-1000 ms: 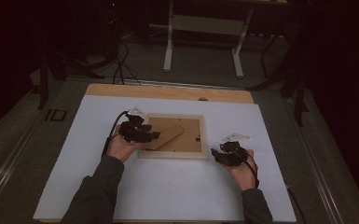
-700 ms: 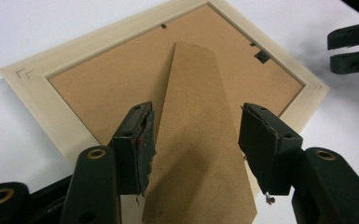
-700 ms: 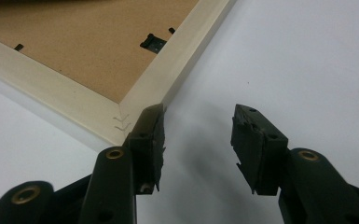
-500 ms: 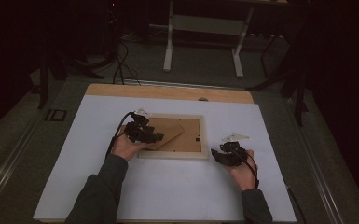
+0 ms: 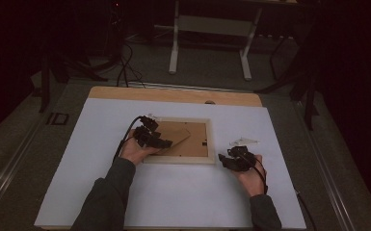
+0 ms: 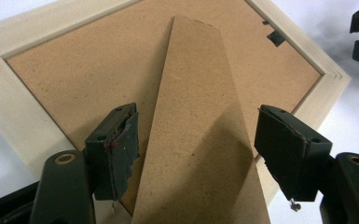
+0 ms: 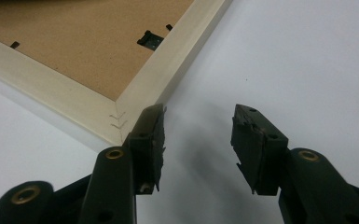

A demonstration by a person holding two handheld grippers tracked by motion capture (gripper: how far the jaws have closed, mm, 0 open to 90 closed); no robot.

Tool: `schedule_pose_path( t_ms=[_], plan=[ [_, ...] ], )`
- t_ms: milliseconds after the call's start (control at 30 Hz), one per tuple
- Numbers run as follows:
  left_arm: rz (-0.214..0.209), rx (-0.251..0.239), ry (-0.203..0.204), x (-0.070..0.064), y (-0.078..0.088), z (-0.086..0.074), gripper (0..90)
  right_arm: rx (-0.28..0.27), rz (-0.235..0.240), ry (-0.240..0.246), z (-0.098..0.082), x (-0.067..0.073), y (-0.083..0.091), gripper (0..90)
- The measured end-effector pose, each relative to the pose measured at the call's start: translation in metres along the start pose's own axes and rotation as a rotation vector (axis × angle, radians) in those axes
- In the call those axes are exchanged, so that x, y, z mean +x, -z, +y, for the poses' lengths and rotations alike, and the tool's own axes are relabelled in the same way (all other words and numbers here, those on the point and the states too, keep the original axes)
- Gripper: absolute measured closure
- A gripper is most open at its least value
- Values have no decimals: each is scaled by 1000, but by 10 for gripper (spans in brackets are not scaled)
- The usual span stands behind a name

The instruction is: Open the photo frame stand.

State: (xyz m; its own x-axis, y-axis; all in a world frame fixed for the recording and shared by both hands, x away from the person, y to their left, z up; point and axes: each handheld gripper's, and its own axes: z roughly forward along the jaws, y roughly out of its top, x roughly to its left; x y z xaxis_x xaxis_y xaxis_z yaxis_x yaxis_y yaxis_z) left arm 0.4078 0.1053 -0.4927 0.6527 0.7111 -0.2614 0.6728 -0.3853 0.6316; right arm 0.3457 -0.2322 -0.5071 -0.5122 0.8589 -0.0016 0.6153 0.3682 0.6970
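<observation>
A pale wooden picture frame (image 5: 178,158) lies face down near the middle of the white bench (image 5: 96,125), its brown fibreboard back (image 6: 88,60) turned up. From that back a long fibreboard easel stand (image 6: 200,130) rises at a slant toward the left hand-held gripper (image 6: 198,149), and small black clips (image 6: 274,37) sit along the inner edge of the frame. The left hand-held gripper is over the frame's left part; its jaws have just been opening and now stand wide, one on each side of the stand, with a gap between the pads and the stand's edges, so nothing is gripped. The right hand-held gripper (image 7: 198,135) rests on the bench just beside the frame's near right corner (image 7: 116,112), its jaws well apart over bare white surface, empty, with one jaw close against that corner.
</observation>
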Motion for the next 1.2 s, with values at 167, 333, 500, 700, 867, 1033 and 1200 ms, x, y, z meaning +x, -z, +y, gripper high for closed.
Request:
schedule_pose_path(
  t_ms=[167,333,500,700,867,1033,1200],
  plan=[
    [-8,11,-12,-1,-3,0,292,4,1,-1,0,0,-1,532],
    [1,27,-13,-1,-7,-1,296,5,3,0,-1,0,-2,531],
    [17,37,-23,-3,-12,-2,335,10,2,3,-1,0,-2,529],
    [22,32,-57,-5,-10,-2,366,10,2,-8,-2,-2,-3,527],
    [40,25,-94,-9,-9,-2,374,12,11,-17,-2,-1,-5,524],
    [57,22,-125,-12,-9,-2,376,0,37,-54,-3,-5,-5,524],
    [73,17,-155,-15,-8,-2,376,-5,49,-80,-1,-8,-6,524]
  ],
)
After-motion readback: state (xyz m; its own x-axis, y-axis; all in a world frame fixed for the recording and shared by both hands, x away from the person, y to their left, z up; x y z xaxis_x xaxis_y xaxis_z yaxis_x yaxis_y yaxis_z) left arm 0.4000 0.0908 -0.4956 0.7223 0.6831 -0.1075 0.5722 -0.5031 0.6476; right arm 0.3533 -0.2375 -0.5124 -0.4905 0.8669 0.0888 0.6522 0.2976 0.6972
